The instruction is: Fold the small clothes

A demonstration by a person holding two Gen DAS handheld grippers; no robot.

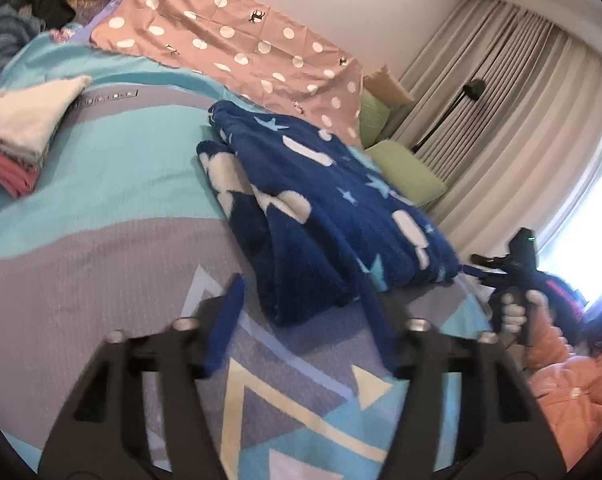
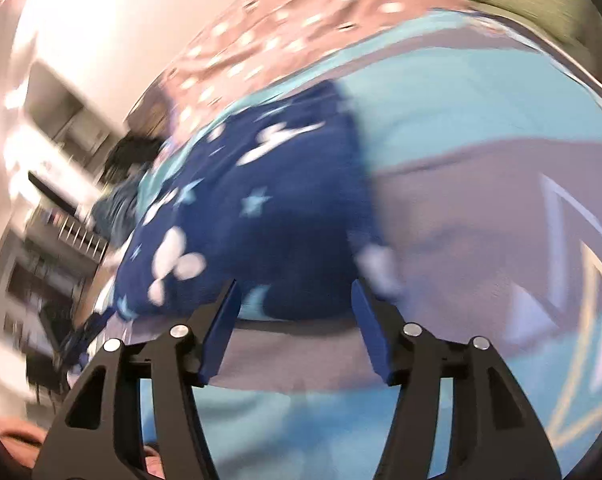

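Note:
A dark blue fleece garment (image 1: 325, 208) with white shapes and pale stars lies folded in a bundle on the bed. My left gripper (image 1: 301, 304) is open just short of the garment's near edge, its blue pads (image 1: 225, 320) on either side of that corner without pressing it. In the blurred right wrist view the same garment (image 2: 261, 216) fills the middle. My right gripper (image 2: 295, 292) is open at its near hem, with nothing pinched. A hand (image 1: 517, 316) holds that gripper at the bed's right side.
The bed cover (image 1: 101, 240) is teal and grey with triangles. A stack of folded white and pink clothes (image 1: 17, 136) lies at the left. A pink polka-dot cloth (image 1: 237, 48) spreads behind, with green cushions (image 1: 405, 168) and curtains (image 1: 501, 100) to the right. An orange sleeve (image 1: 573, 384) shows.

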